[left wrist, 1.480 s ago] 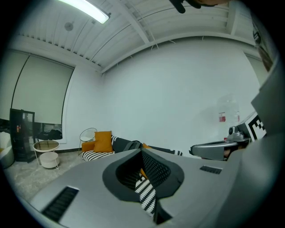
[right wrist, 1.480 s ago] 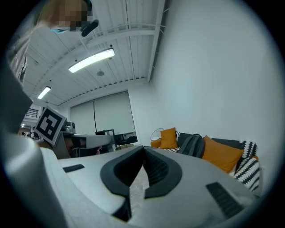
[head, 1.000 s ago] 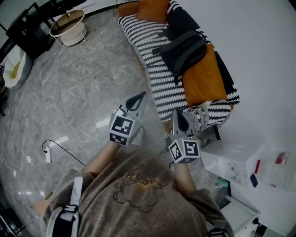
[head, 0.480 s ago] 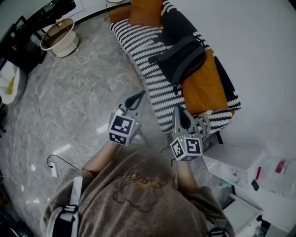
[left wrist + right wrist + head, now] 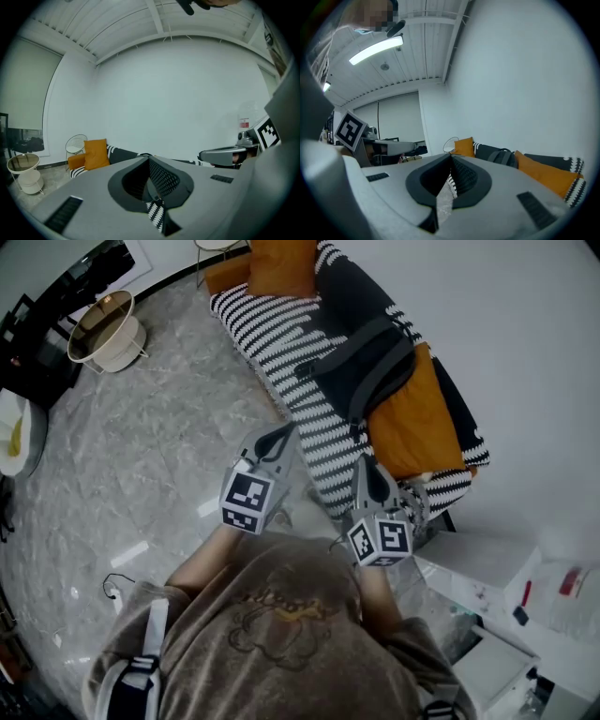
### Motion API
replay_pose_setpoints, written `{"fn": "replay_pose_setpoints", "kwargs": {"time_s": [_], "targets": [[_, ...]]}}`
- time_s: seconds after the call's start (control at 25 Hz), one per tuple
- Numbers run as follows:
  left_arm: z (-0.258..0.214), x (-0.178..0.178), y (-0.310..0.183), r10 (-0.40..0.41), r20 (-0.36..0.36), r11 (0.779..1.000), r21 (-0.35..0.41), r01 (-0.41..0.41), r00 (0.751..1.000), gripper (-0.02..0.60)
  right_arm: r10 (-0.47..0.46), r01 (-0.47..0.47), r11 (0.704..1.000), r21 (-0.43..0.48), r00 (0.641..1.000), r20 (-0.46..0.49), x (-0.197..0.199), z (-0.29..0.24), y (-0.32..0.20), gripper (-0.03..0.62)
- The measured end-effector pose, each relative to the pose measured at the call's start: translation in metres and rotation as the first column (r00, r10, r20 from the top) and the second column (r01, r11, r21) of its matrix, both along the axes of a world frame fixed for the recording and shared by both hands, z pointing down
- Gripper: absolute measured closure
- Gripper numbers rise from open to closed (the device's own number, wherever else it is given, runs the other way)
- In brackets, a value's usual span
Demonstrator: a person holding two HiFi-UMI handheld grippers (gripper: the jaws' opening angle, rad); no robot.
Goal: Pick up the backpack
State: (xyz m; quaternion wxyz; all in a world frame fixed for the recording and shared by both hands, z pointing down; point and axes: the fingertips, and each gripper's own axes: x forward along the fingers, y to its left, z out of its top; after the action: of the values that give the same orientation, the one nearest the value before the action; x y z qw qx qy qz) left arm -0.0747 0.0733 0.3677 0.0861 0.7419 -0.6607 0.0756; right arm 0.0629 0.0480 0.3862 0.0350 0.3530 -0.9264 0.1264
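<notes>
A black backpack [image 5: 366, 367] with grey straps lies on the striped sofa [image 5: 281, 343], leaning on an orange cushion [image 5: 412, 418]. In the right gripper view the backpack [image 5: 506, 156] shows past the jaws. My left gripper [image 5: 281, 440] is shut and empty, over the floor just short of the sofa's front edge. My right gripper [image 5: 368, 472] is shut and empty too, near the sofa's near end, below the backpack in the head view. The left gripper [image 5: 151, 161] points at the sofa, and the right gripper [image 5: 451, 161] does too.
A second orange cushion [image 5: 281, 263] sits at the sofa's far end. A round side table [image 5: 105, 326] stands on the marble floor at upper left. White boxes and clutter [image 5: 506, 587] lie at lower right by the wall. A cable [image 5: 117, 585] lies on the floor at left.
Both grippers and the person have advanced toward the sofa; the backpack and sofa sit closer to the grippers in the head view. Both grippers stay shut.
</notes>
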Motion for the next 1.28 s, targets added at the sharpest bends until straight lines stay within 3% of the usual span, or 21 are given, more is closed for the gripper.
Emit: {"fn": "replay_pose_setpoints", "kwargs": {"time_s": [0.48,1.28], "targets": [[0.009,-0.036,-0.084,0.031,-0.004,1.0,0.006,-0.031,1.0,0.581,0.029,-0.029,1.0,0.003,1.0,-0.004,-0.037,0.011,-0.084,0.591],[0.001,-0.058,-0.286,0.104,0.012,0.995,0.006,-0.104,0.995,0.58,0.059,-0.059,0.998,0.009,0.998,-0.012,-0.062,-0.001,-0.273,0.591]]}}
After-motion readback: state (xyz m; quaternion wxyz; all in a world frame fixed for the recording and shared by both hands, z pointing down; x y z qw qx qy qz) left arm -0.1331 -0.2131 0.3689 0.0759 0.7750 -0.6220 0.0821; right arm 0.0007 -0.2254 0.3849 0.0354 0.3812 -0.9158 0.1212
